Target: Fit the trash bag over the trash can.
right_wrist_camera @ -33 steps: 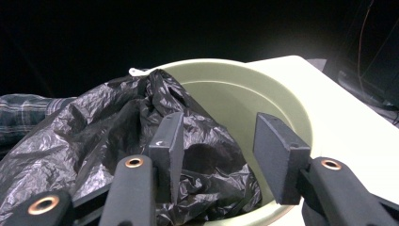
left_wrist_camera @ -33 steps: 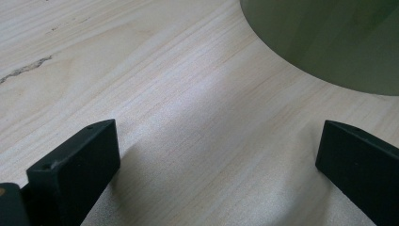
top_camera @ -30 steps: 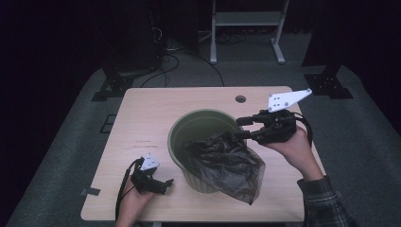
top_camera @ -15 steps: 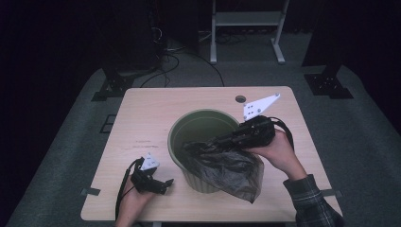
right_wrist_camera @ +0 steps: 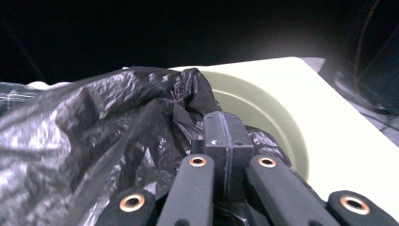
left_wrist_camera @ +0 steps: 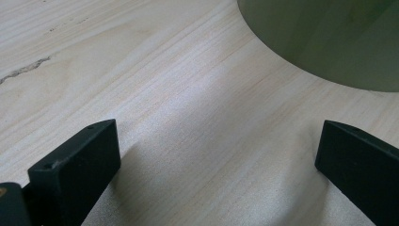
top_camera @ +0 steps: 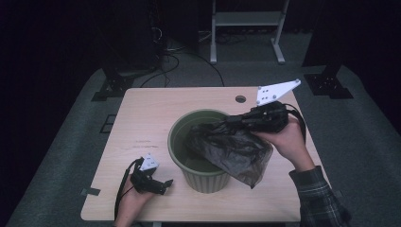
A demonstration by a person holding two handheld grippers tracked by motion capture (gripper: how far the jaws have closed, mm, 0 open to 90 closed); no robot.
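High view: round green bin [top_camera: 202, 177] upright at mid-table on pale wood table [top_camera: 142, 118], black plastic bag [top_camera: 231, 149] draped over its right rim, part inside, part hanging down outside toward the table's near-right edge. Right gripper [top_camera: 232, 120] held over bin's far-right rim by right hand [top_camera: 286, 139], grey 3-cornered plate up top, plaid sleeve [top_camera: 321, 198] behind. Right gripper view: jaws pressed together w/ no gap, bag [right_wrist_camera: 94, 141] bunched at the tips and pinched between them, pale bin rim [right_wrist_camera: 263, 103] curving beyond. Left gripper [top_camera: 165, 183] low on table at near-left, just beside bin's base, held by left hand [top_camera: 130, 201], cable looping back. Left gripper view: jaws spread wide, bare wood grain [left_wrist_camera: 188, 117] between, nothing gripped; green bin wall [left_wrist_camera: 329, 42] at upper right, apart from both jaws.
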